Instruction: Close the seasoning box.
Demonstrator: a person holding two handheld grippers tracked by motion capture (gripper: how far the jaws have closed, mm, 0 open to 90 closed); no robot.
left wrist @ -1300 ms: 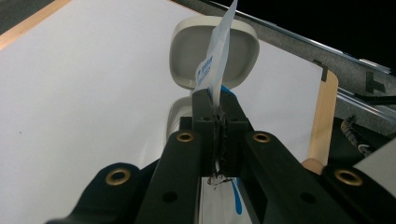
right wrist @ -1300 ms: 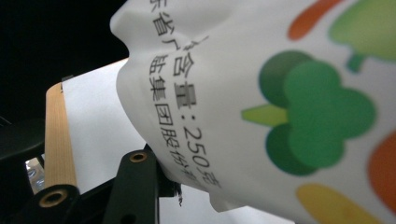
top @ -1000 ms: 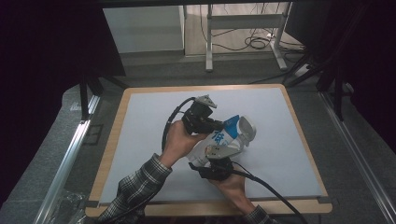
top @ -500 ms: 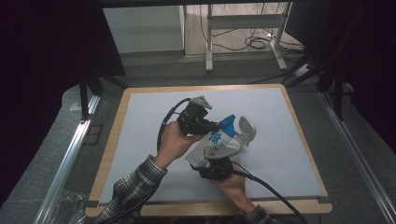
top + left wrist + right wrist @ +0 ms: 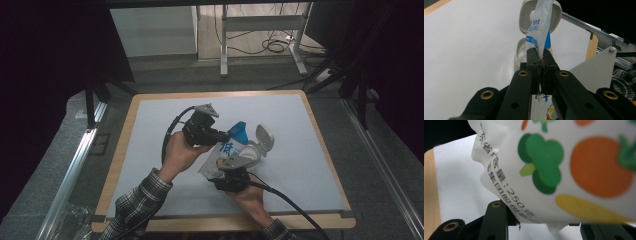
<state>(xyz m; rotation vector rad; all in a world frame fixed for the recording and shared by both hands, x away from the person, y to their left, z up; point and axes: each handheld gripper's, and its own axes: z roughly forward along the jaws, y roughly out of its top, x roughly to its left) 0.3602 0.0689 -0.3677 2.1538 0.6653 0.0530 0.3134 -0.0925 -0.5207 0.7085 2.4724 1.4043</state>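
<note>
the soft white plastic pouch printed with blue lettering and vegetable pictures (image 5: 226,152) is held up over the white mat on the wood-edged table (image 5: 320,165), just beside the open white round container with its hinged lid (image 5: 256,147), which serves as the landmark here. the left gripper (image 5: 221,135) is clenched on the pouch's upper edge; in the left gripper view its black jaws pinch the thin film (image 5: 541,30) flat between them, with the container (image 5: 520,53) right behind. the right gripper (image 5: 235,172) comes from below and appears to be clamped on the pouch's lower corner, on the person's side of the container; its own view shows the film (image 5: 564,170) crumpled just above the jaws. holding two opposite ends likely keeps the floppy bag taut and steerable, its mouth aimed towards the container, probably for pouring or tearing. the pouch looks slack, wrinkled and glossy, with broccoli, an orange round shape and a yellow one printed on it.
</note>
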